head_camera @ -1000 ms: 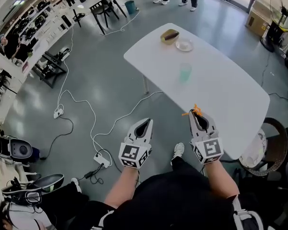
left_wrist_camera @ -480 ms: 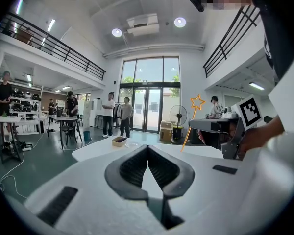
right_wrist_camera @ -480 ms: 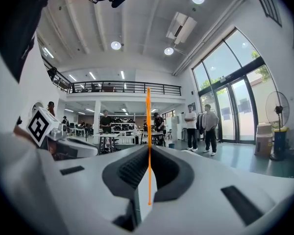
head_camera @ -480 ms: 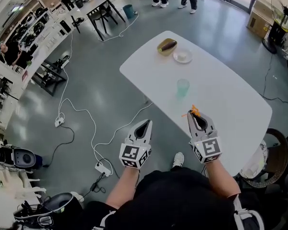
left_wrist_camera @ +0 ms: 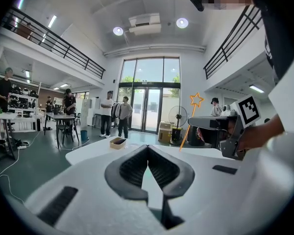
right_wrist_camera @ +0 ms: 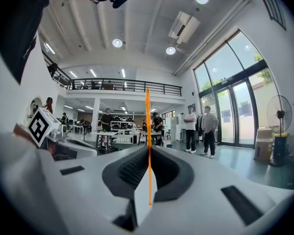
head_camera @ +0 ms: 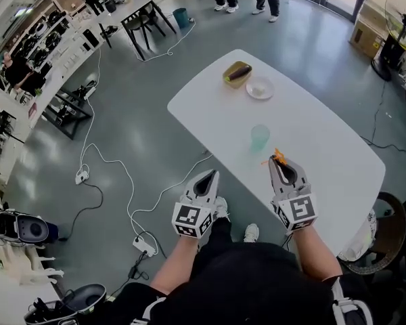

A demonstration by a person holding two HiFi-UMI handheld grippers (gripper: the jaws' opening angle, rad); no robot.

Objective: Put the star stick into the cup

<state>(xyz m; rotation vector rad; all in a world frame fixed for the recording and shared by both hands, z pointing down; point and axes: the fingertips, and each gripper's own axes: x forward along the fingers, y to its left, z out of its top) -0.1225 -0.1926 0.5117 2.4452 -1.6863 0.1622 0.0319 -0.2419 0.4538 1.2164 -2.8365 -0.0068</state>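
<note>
A translucent green cup (head_camera: 260, 137) stands upright on the white table (head_camera: 325, 147), near its front-left edge. My right gripper (head_camera: 283, 162) hovers over the table just right of and nearer than the cup, shut on the orange star stick (head_camera: 277, 157). In the right gripper view the thin stick (right_wrist_camera: 148, 131) rises straight up between the shut jaws of the right gripper (right_wrist_camera: 149, 149). The left gripper view shows the stick's star (left_wrist_camera: 196, 100) above the right gripper (left_wrist_camera: 216, 125). My left gripper (head_camera: 209, 176) is shut on nothing, off the table's left edge above the floor.
At the table's far end sit a yellow bowl (head_camera: 237, 74) holding something dark and a small white plate (head_camera: 260, 88). White cables and a power strip (head_camera: 143, 244) lie on the floor to the left. A wicker chair (head_camera: 391, 212) stands at the right. People stand beyond the table.
The table and cup have come closer to me. The gap between the cup and my right gripper with the stick has shrunk. Both grippers stay shut.
</note>
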